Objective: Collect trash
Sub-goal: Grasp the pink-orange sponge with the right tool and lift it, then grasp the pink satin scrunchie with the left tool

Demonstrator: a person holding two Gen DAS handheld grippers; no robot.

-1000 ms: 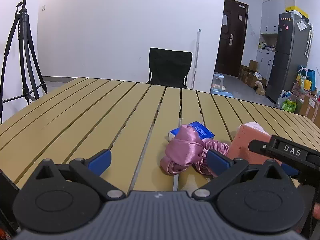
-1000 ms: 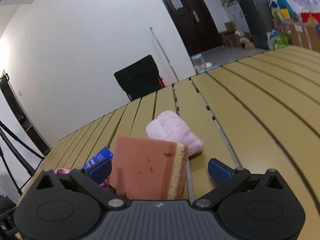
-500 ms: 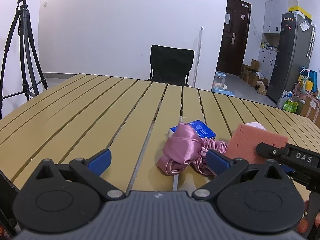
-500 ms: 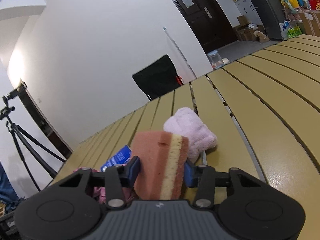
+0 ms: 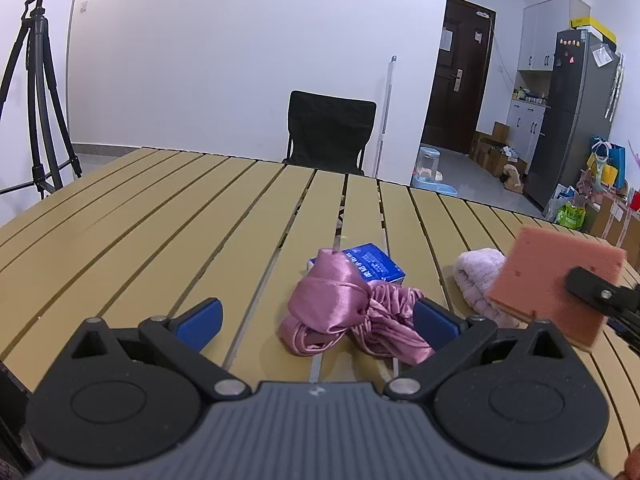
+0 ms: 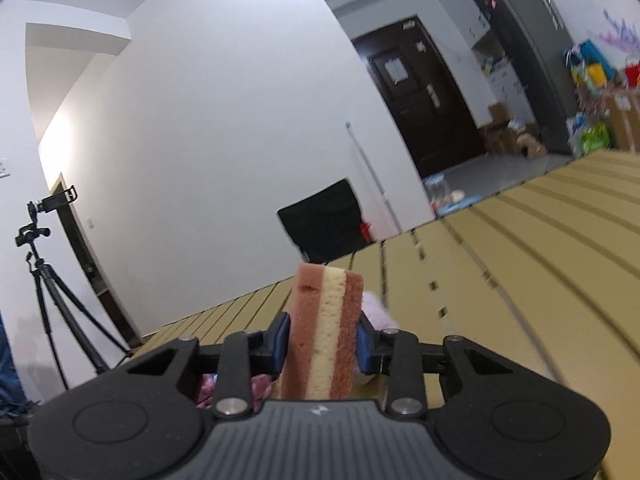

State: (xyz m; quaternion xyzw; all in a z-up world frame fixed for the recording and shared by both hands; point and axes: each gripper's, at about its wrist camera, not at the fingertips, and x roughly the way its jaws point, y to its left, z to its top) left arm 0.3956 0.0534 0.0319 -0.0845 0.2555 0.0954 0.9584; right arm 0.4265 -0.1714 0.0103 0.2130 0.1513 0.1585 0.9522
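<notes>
Right claw [image 6: 320, 344]: closed on the sponge [image 6: 324, 332], its blue pads pressing both pink faces, the cream layer upright between them. One second ago the sponge stood on the worktop [image 6: 540, 264] between wide-open fingers; half a second ago the claw had closed on it; now it has been lifted clear. In the left view the sponge [image 5: 556, 284] hangs in the air above the slats, tilted, with a black finger of the right claw across its face. Judgement: the grasp has succeeded and the first item of trash is in transit; no bin shows in either view, so the destination cannot be told.

Left claw [image 5: 316, 320]: wide open, holding and touching nothing, low over the worktop [image 5: 160, 216]. It has barely moved over the second.

Just beyond its fingertips lies the satin cloth [image 5: 344, 320], crumpled, its right edge partly behind the right pad. Behind the cloth and touching it is the blue packet [image 5: 376, 266]. To the right, the fluffy towel [image 5: 478, 276] lies on the slats, partly hidden by the lifted sponge. Judgement: these three remain to be collected, the cloth nearest the open left claw.

Far: chair [image 5: 330, 132], tripod [image 5: 36, 92].
</notes>
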